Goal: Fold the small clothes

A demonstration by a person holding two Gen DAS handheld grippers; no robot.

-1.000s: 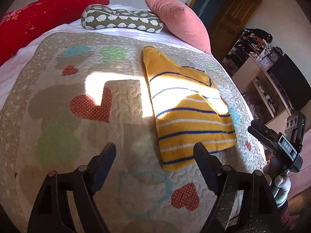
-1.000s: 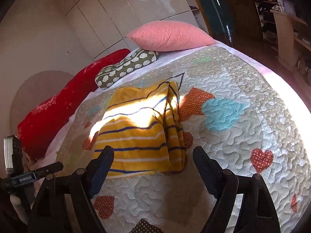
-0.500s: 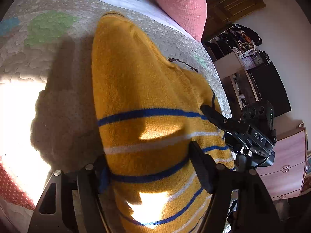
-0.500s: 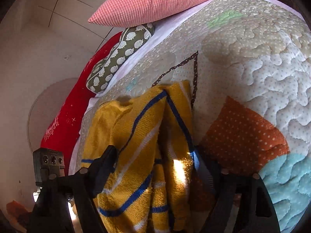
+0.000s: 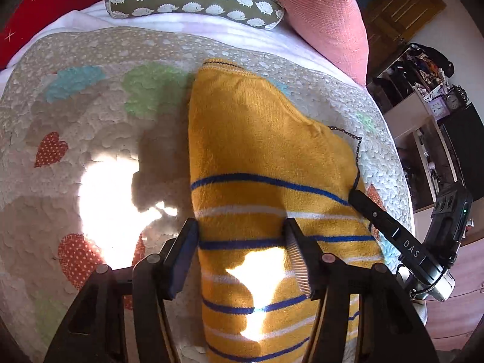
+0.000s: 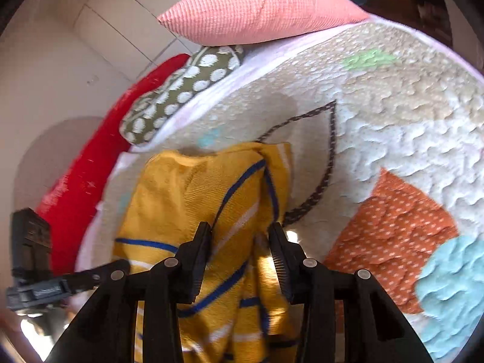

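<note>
A small yellow sweater (image 5: 257,157) with blue and white stripes lies on the quilted bedspread (image 5: 90,127). My left gripper (image 5: 240,233) straddles its near left edge, jaws partly closed, cloth between the fingers. My right gripper (image 6: 239,236) straddles the sweater's right folded edge (image 6: 251,187), jaws narrowed around bunched cloth. The right gripper also shows in the left wrist view (image 5: 393,230) at the sweater's right edge. Whether either pinches the cloth tight is not clear.
A pink pillow (image 5: 323,21), a green hedgehog-print cushion (image 5: 193,0) and a red cushion (image 6: 87,178) lie at the bed's head. Shelves and a dresser (image 5: 435,127) stand beyond the bed's right edge.
Both grippers came down from above the bed onto the sweater's near edge, and their jaws narrowed from wide open to partly closed around the cloth.
</note>
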